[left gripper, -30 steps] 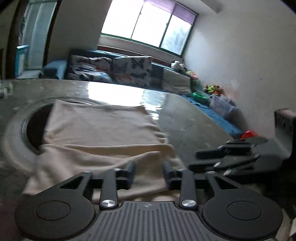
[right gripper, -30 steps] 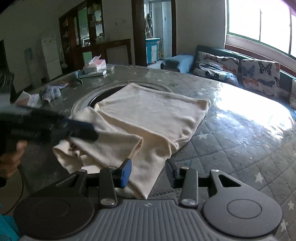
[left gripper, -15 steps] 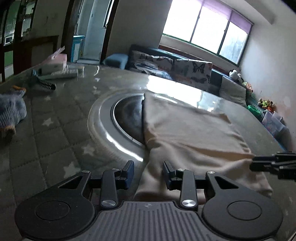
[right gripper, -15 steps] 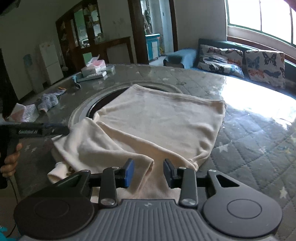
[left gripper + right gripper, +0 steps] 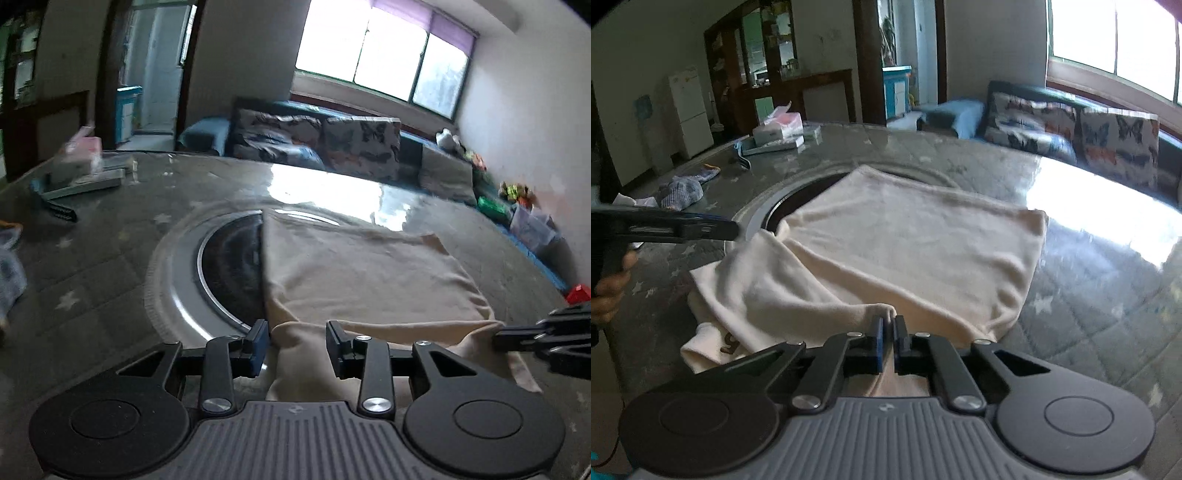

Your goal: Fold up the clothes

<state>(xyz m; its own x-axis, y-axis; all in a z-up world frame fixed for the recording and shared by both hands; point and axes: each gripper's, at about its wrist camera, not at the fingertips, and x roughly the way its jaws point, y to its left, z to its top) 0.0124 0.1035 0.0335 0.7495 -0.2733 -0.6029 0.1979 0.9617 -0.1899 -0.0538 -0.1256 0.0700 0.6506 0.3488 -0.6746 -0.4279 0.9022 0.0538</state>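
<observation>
A cream garment (image 5: 905,236) lies partly folded on the round table, draped over a dark disc with a silver ring (image 5: 229,266). My right gripper (image 5: 889,325) is shut on a pinch of the garment's near edge, and its dark fingers show at the right in the left wrist view (image 5: 517,338). My left gripper (image 5: 297,332) hovers at the garment's (image 5: 369,280) near left corner. Its jaws are opening, with the cloth's edge between them and the pads not pressing on it. From the right wrist it is a dark bar (image 5: 731,230) held by a hand (image 5: 609,291).
The table (image 5: 1089,302) has a quilted grey cover with stars under a glossy top. A tissue box (image 5: 777,127), a dark comb (image 5: 55,208) and a blue-grey sock (image 5: 681,192) lie at its far left. A sofa with butterfly cushions (image 5: 1071,125) stands behind.
The right gripper's jaws have closed on the garment's near edge. The left gripper has shifted left across the cloth to its near left corner, and its view has swung to the table's left.
</observation>
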